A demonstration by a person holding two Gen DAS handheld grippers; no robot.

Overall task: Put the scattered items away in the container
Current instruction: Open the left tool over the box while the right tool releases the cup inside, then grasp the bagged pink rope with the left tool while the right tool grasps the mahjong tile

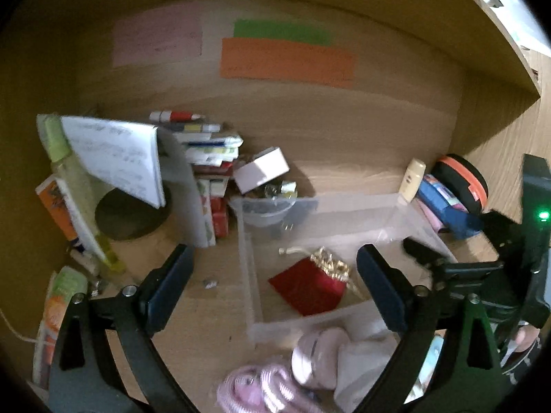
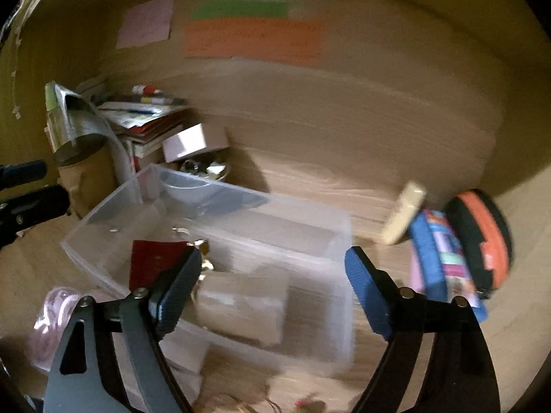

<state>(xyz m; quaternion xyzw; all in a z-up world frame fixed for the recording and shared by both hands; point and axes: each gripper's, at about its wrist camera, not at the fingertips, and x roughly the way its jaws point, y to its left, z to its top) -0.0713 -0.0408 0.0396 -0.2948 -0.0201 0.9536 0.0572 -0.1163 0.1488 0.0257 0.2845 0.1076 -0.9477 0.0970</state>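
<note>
Clear plastic container [image 1: 344, 206] sits on the desk [image 1: 344, 137] ahead of both hand-held grippers — red pouch [image 1: 310, 289] lying inside. Left hand-held gripper [image 1: 275, 275] and right hand-held gripper [image 2: 273, 275] both gape wide, holding nothing.

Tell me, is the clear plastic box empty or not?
Not empty. A red pouch with gold trim lies on the floor of the clear box.
</note>
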